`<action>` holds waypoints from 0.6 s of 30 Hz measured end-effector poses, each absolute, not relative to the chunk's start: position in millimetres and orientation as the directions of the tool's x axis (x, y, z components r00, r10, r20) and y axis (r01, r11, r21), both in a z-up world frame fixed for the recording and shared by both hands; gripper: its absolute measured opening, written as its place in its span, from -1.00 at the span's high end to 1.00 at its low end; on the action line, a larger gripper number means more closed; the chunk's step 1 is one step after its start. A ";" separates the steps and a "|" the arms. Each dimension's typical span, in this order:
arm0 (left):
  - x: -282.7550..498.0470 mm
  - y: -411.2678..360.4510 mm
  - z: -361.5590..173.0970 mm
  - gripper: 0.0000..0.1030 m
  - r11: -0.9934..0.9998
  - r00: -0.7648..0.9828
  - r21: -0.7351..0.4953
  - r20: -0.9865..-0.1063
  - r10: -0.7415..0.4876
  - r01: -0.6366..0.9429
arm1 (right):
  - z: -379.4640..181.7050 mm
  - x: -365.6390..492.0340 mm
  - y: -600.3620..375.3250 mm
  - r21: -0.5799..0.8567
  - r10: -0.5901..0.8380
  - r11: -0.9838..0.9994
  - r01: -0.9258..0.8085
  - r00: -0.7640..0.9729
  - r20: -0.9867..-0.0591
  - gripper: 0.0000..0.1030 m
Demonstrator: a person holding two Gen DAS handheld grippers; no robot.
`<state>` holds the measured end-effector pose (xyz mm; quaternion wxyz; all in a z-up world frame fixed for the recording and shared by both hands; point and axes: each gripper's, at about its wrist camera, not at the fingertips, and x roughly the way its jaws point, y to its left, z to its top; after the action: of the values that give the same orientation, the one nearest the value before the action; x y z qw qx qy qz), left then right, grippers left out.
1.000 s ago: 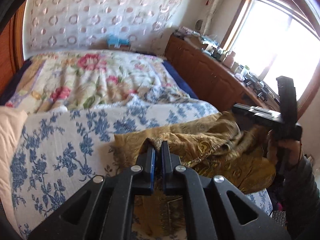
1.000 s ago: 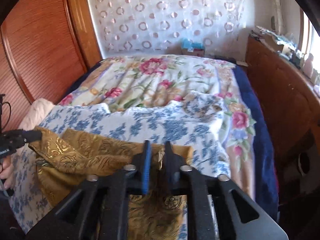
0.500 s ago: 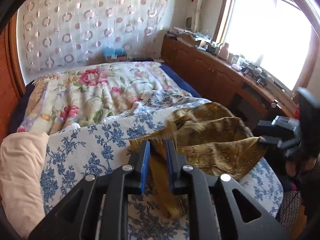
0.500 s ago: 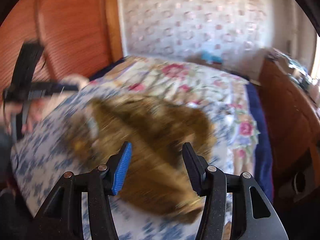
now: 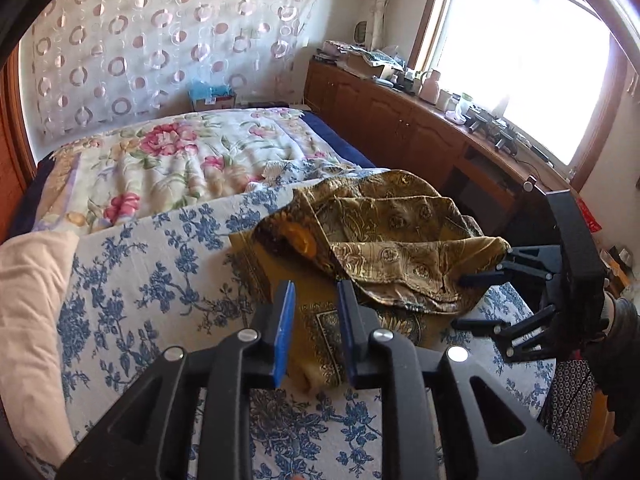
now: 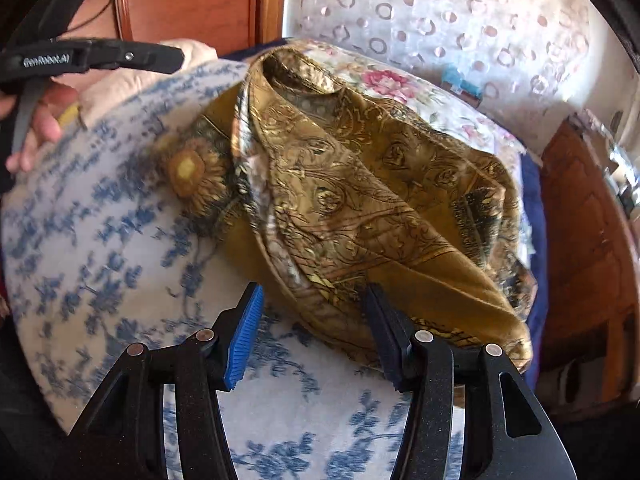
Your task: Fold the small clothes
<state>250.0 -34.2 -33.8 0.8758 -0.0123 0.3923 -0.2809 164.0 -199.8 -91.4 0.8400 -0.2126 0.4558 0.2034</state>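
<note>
On the bed, over a white bedspread (image 5: 132, 280) printed with blue flowers, lies a gold paisley scarf (image 5: 392, 232), crumpled and partly doubled over itself. At the far left of the left wrist view a pale pink pillow (image 5: 28, 304) rests against the bedspread's edge, and behind it spreads a cream quilt (image 5: 168, 160) with red flowers. The left gripper (image 5: 314, 312) hangs over the near end of the scarf; its fingers (image 5: 285, 332) have just been opening and now stand slightly apart, with a flat strip of the scarf showing through the gap beneath them, not pinched. Further right the scarf heaps into loose folds, and its far right corner reaches the right gripper (image 5: 476, 300), whose upper finger touches or is just beside the cloth. In the right wrist view the right gripper (image 6: 316, 328) has its fingers (image 6: 244, 336) parted about half way, having just eased closed a little; the scarf's (image 6: 360, 200) near edge lies between and below them, and the blue pad on the left is clear of the cloth. Along the right wall runs a wooden cabinet (image 5: 400, 120) crowded with small items, under a bright window (image 5: 528, 52).
</note>
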 end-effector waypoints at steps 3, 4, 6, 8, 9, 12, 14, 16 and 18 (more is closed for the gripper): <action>250.1 -37.5 -37.4 0.63 0.836 0.523 -0.239 -0.686 -0.506 0.494 | -85.8 164.4 -205.3 -0.213 0.128 0.813 -0.541 0.523 -0.843 0.89; 250.3 -38.1 -38.2 0.63 0.832 0.519 -0.240 -0.687 -0.509 0.499 | -82.3 164.4 -207.8 -0.216 0.135 0.807 -0.549 0.529 -0.838 0.93; 251.1 -41.4 -39.9 0.63 0.831 0.513 -0.235 -0.692 -0.507 0.505 | -70.9 169.0 -212.9 -0.259 0.118 0.799 -0.543 0.564 -0.817 0.95; 252.6 -44.0 -40.7 0.63 0.831 0.513 -0.228 -0.695 -0.504 0.507 | -50.4 183.8 -222.1 -0.272 0.123 0.813 -0.514 0.609 -0.784 0.96; 254.3 -45.0 -41.2 0.63 0.829 0.512 -0.233 -0.693 -0.508 0.508 | -42.6 191.5 -225.6 -0.268 0.130 0.823 -0.500 0.626 -0.769 0.96; 262.9 -47.7 -44.0 0.63 0.841 0.521 -0.221 -0.699 -0.490 0.494 | -23.1 225.0 -234.2 -0.296 0.112 0.849 -0.437 0.697 -0.708 0.96; 270.6 -47.4 -46.4 0.63 0.851 0.527 -0.218 -0.704 -0.476 0.477 | -24.1 247.7 -239.1 -0.283 0.105 0.867 -0.409 0.707 -0.699 0.96; 281.6 -44.8 -51.0 0.63 0.864 0.528 -0.226 -0.713 -0.462 0.451 | -35.1 271.5 -242.7 -0.268 0.094 0.883 -0.385 0.706 -0.702 0.96; 291.8 -42.3 -57.8 0.62 0.873 0.521 -0.235 -0.725 -0.451 0.428 | -47.7 287.1 -244.8 -0.265 0.065 0.897 -0.355 0.697 -0.714 0.96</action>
<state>291.8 -42.3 -57.8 0.8718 -0.0132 0.4198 -0.2521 287.1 -244.8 -47.7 0.9002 -0.1952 0.3714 0.1164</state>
